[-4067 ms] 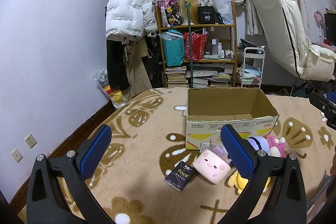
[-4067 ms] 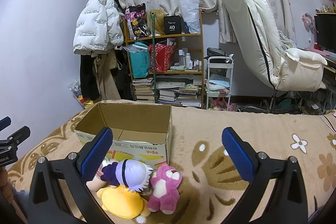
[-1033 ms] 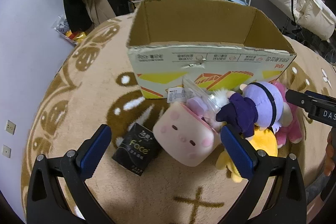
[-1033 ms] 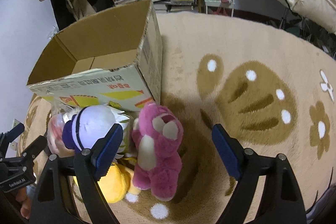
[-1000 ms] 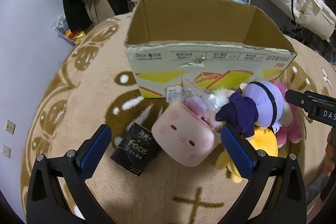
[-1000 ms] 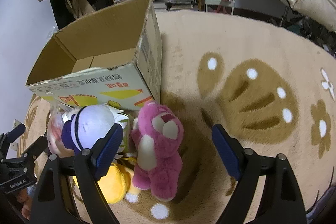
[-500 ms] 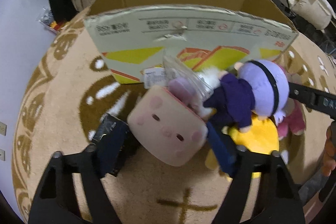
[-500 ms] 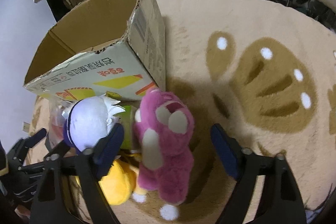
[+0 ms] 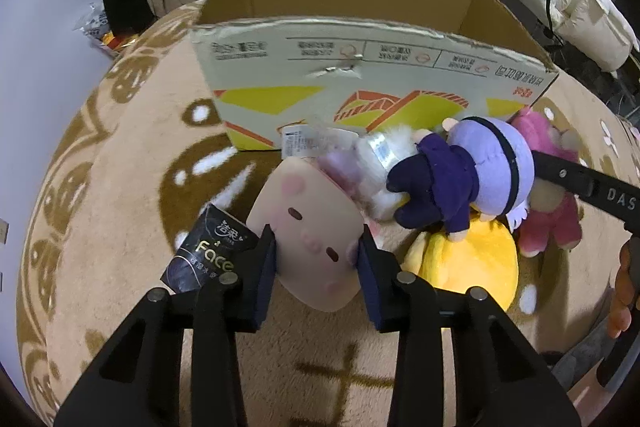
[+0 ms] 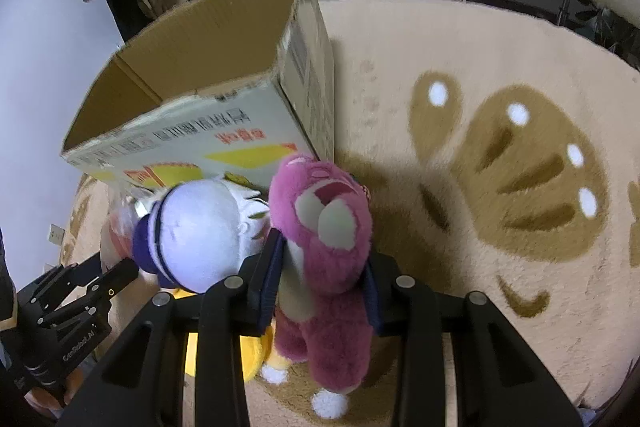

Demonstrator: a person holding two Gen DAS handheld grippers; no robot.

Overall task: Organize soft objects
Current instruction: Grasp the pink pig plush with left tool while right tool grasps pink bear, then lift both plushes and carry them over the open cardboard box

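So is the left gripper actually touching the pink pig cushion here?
Touching. The left wrist view shows both pads of the left gripper pressed against the sides of the pink pig cushion, with no gap.

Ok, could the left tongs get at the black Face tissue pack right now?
Probably not yet: the left tongs are shut on the pink pig cushion. The tissue pack lies uncovered just outside the left finger, so reachable once the cushion is released.

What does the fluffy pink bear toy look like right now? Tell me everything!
The fluffy pink plush bear has deep magenta fur, a paler muzzle and belly, and white-tipped feet. It sits on the beige patterned rug, close to a corner of the open cardboard box. The right gripper is squeezing its body from both sides. A purple-haired plush doll presses against its side, and a yellow plush lies beside its legs.
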